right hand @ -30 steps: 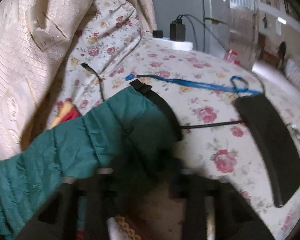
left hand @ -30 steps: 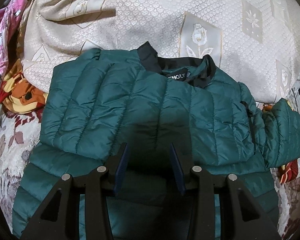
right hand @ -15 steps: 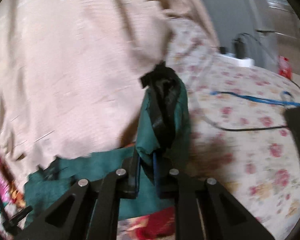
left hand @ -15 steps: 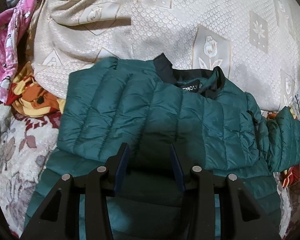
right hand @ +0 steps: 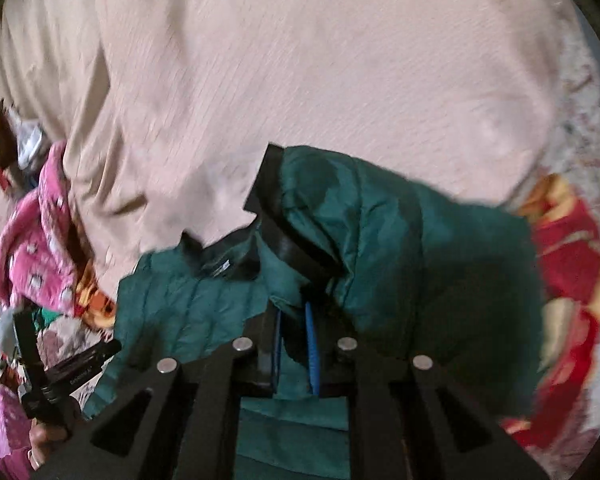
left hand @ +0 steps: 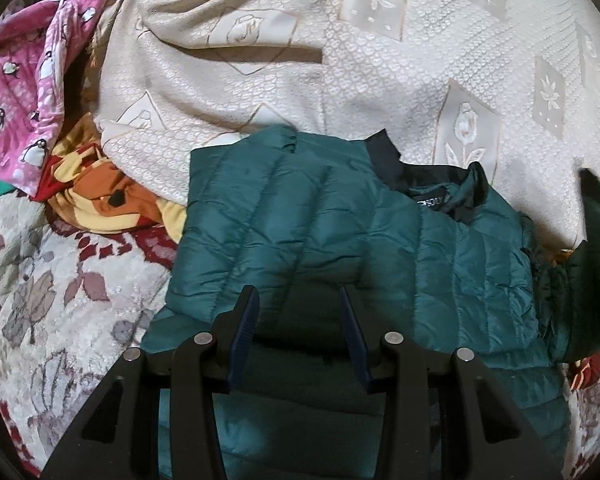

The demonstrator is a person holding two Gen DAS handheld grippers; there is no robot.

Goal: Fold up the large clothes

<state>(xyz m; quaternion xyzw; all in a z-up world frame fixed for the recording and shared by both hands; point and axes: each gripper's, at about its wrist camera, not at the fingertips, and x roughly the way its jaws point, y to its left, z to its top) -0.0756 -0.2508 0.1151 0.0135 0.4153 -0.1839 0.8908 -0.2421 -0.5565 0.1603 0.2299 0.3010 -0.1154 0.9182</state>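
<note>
At the far left of the left wrist view a pink cloth (left hand: pixel 24 92) with penguins lies heaped on the bed (left hand: pixel 40 292), and next to it an orange and red cloth (left hand: pixel 100 196) is half buried under the cream blanket (left hand: pixel 380 60) that fills the top of the frame. The green jacket (left hand: pixel 340 240) lies in the middle of the bed, collar toward the blanket, one side already turned in over the body, which I take as a first fold. The left gripper (left hand: pixel 298 328) hovers low centre above it, jaws apart with nothing between them; it looks ready to press the cloth down or take a hem. At the right edge a dark green sleeve (left hand: pixel 596 240) rises, blurred.

In the right wrist view the same pink cloth sits at the left edge, and at lower left a hand (right hand: pixel 46 436) holds the other gripper's black frame. In the centre the right gripper (right hand: pixel 296 344) is clamped on the sleeve near its black cuff (right hand: pixel 284 220), its jaws having just closed. The sleeve is held up over the jacket, probably to lay it across the chest. The view is smeared, so how much cloth sits between the pads is hard to tell. The jacket's lower hem is cut off behind both grippers.
</note>
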